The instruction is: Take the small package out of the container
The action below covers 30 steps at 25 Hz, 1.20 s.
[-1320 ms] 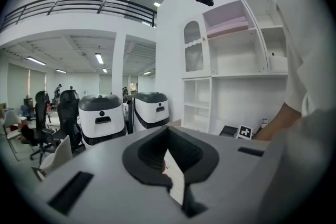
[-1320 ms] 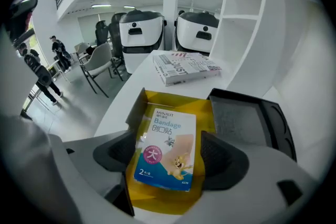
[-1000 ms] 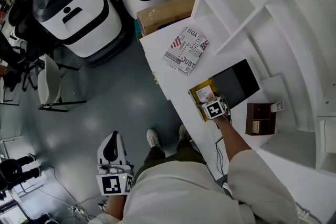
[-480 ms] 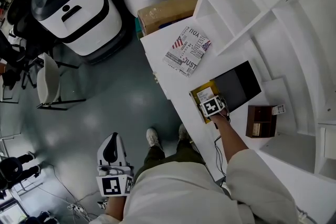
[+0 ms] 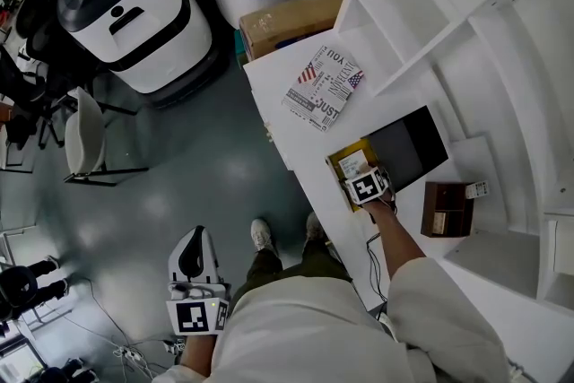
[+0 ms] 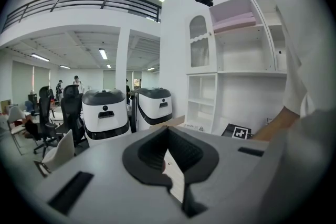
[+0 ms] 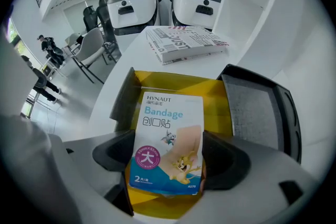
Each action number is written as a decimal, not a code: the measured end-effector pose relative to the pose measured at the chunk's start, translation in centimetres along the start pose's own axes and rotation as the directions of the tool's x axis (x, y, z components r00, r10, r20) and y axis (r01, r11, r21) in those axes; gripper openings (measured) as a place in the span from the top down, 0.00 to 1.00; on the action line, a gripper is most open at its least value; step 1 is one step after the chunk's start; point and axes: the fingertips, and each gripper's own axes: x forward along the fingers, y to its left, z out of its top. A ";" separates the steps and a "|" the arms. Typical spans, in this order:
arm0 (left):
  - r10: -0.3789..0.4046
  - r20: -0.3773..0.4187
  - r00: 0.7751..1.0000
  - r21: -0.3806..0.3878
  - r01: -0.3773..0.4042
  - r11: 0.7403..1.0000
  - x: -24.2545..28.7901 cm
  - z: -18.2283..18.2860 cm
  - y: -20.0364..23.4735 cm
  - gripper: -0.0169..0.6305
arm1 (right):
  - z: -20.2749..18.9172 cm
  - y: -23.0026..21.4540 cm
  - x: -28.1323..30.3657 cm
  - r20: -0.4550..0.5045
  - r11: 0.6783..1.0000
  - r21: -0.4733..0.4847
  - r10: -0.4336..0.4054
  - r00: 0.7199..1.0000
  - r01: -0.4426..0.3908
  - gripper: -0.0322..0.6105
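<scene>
A small white-and-blue bandage package lies over an open yellow box on the white table. My right gripper straddles the package's near end, with a dark pad pressed against each side edge, so it is shut on the package. In the head view the right gripper sits at the near end of the yellow box, and the package shows just beyond it. My left gripper hangs low at my left side above the floor. Its jaws are together with nothing in them.
A black lid lies right of the yellow box. A newsprint-patterned parcel rests farther along the table, and a small brown box to the right. White shelves rise behind. A cardboard box, two white machines and a chair stand beyond.
The right gripper shifted slightly toward the yellow box and came back to about where it was. The left gripper has stayed put.
</scene>
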 end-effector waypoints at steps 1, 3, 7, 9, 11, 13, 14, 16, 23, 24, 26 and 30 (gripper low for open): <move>-0.001 0.002 1.000 0.000 0.001 1.000 0.0 0.1 0.0 0.96 | 0.2 0.0 -0.4 0.013 1.000 -0.002 0.002 1.000 -0.002 0.33; -0.005 0.006 1.000 0.002 0.005 1.000 0.1 0.2 -0.2 0.96 | 0.6 0.1 -1.2 0.042 1.000 -0.005 0.001 0.999 -0.001 0.33; -0.025 0.021 0.999 0.008 0.024 1.000 0.3 0.8 -0.8 0.96 | 1.4 0.4 -3.3 0.100 1.000 -0.014 -0.003 0.995 0.004 0.33; -0.038 0.031 0.999 0.012 0.038 0.999 0.5 1.1 -1.2 0.96 | 1.9 0.5 -4.7 0.133 1.000 -0.012 -0.004 0.991 0.006 0.33; -0.052 0.040 0.998 0.016 0.051 0.999 0.7 1.5 -1.7 0.96 | 2.6 0.7 -6.4 0.183 1.000 0.002 -0.005 0.983 0.005 0.33; -0.066 0.048 0.997 0.019 0.065 0.998 0.9 1.9 -2.0 0.96 | 3.4 0.6 -8.3 0.237 1.000 0.006 -0.015 0.971 0.014 0.33; -0.074 0.052 0.996 0.021 0.073 0.997 1.1 2.1 -2.2 0.96 | 3.8 0.6 -9.3 0.266 1.000 0.006 -0.023 0.964 0.022 0.33; -0.092 0.060 0.994 0.026 0.091 0.996 1.3 2.5 -2.6 0.96 | 4.5 0.4 -11.3 0.326 0.999 0.013 -0.039 0.945 0.037 0.33; -0.157 0.087 0.984 0.049 0.153 0.987 2.1 3.6 -4.2 0.96 | 6.6 -0.4 -19.4 0.540 0.993 0.056 -0.118 0.834 0.105 0.33; -0.165 0.088 0.982 0.051 0.161 0.986 2.2 3.7 -4.4 0.96 | 6.8 -0.4 -20.7 0.565 0.991 0.063 -0.129 0.815 0.114 0.33; -0.181 0.093 0.979 0.055 0.176 0.983 2.5 3.9 -4.8 0.96 | 7.1 -0.3 -23.3 0.619 0.988 0.082 -0.152 0.771 0.128 0.33; -0.213 0.103 0.972 0.064 0.207 0.976 2.8 4.2 -5.7 0.96 | 7.5 -0.3 -28.2 0.713 0.979 0.125 -0.200 0.672 0.158 0.33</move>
